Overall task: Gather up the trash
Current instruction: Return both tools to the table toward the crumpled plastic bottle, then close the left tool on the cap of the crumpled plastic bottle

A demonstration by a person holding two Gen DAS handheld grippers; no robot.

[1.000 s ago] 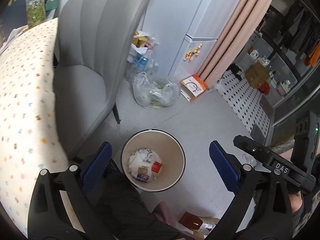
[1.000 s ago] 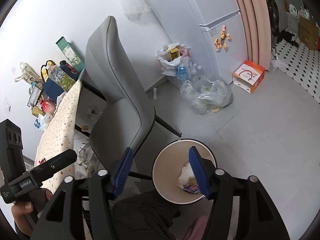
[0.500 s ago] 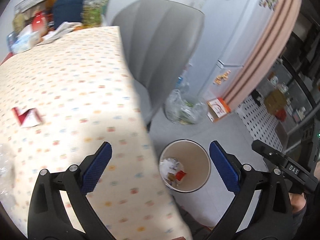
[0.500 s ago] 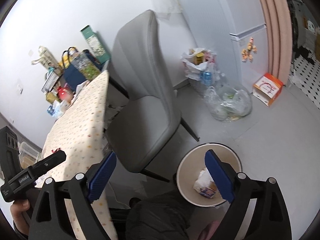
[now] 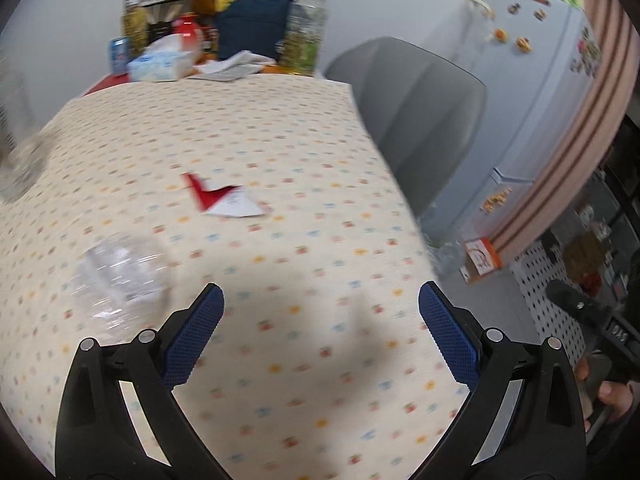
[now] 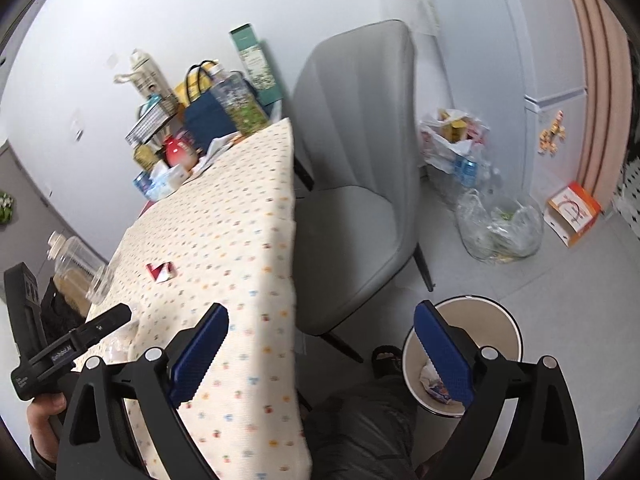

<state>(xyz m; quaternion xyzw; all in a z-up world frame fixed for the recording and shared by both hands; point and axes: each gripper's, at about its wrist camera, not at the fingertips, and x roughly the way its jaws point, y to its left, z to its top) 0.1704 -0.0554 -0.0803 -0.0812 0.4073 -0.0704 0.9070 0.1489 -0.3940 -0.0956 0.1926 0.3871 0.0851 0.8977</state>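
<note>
A torn red and white wrapper [image 5: 224, 200] lies mid-table on the dotted tablecloth [image 5: 280, 128], ahead of my left gripper [image 5: 320, 320], which hovers open and empty above the cloth. A crumpled clear plastic piece [image 5: 124, 272] lies just left of its left finger. In the right wrist view the same wrapper [image 6: 161, 271] shows small on the table. My right gripper [image 6: 320, 340] hangs over the table's edge with its jaws opening and nothing between them. The round trash bin [image 6: 496, 320] stands on the floor behind its right finger, with paper scraps inside.
A grey chair [image 6: 360, 184] stands at the table's far side. A glass jar [image 6: 78, 266] sits at the table's left edge, and bags, bottles and boxes crowd its back end [image 5: 248, 28]. Plastic bags [image 6: 500, 224] and an orange box [image 6: 574, 214] lie on the floor by the fridge.
Both grippers swung up and left from over the bin toward the table. The left view now faces the tabletop, with the bin gone from it. The right jaws opened wider.
</note>
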